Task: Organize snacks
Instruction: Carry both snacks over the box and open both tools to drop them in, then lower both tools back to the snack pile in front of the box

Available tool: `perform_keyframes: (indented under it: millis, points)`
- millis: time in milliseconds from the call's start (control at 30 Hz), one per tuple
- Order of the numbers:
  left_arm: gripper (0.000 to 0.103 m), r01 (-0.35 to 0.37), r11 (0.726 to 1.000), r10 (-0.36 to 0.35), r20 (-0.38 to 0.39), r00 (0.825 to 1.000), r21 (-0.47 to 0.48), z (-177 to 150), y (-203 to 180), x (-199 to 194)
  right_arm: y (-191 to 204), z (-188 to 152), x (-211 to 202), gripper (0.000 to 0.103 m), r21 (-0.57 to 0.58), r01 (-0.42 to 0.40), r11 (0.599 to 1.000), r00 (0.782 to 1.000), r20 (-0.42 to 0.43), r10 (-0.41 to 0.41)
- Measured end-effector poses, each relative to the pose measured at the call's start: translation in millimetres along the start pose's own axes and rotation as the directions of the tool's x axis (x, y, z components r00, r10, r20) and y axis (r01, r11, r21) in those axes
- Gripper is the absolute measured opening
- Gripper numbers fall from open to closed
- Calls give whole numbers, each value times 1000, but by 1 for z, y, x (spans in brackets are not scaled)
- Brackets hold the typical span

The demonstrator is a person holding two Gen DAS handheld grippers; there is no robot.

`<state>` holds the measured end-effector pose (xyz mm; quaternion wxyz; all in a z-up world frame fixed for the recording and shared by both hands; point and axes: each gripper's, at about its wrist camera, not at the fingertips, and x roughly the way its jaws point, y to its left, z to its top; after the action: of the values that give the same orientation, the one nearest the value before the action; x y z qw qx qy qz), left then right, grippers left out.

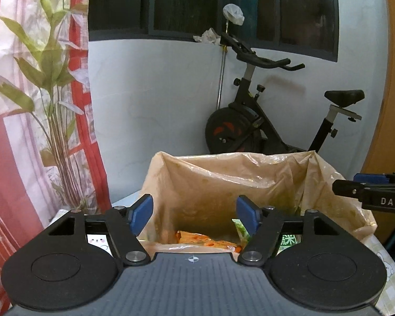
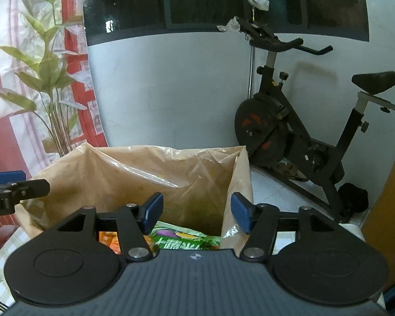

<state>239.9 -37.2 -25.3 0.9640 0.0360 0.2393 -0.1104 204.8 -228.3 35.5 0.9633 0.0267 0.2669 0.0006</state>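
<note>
Both grippers are held level over the bin w/ the crinkly tan plastic liner [image 1: 223, 179]. Left gripper [image 1: 194, 212] has its blue pads spread, nothing between them; right gripper [image 2: 197, 212] same, empty. Snacks sit down inside: orange snack packet [image 1: 205, 239] and green printed snack bag [image 2: 181, 241]. Black exercise bike [image 2: 302, 121] by the wall behind.

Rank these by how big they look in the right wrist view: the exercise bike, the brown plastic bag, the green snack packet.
1. Brown plastic bag and exercise bike: similar spread; the bag is nearer the camera, so unranked.
2. Green snack packet: smallest, partly hidden.
</note>
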Motion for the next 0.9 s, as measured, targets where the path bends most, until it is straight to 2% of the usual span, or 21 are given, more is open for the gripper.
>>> perform_keyframes:
  millis: [100,300,567,700,900]
  points:
    - [78,7,1000,-7,9,1000,4,-1,5,-15,2,0,-14,60,-10,-9,1000,1000,22,9]
    - [79,22,1000,-22,14,1000,-15,-9,15,-42,7,-5,-46,60,-26,-35,999,998,59,37]
    - [81,-1,1000,1,7,1000,-16,-39,36,-74,16,-26,-81,60,-50,-64,997,993,101,69]
    - [85,-3,1000,2,-15,1000,-19,-59,45,-81,20,-45,-92,60,-67,-63,996,991,113,71]
    - [86,37,998,-42,-95,995,-53,-89,50,-70,21,-75,-97,60,-57,-55,997,993,100,61]
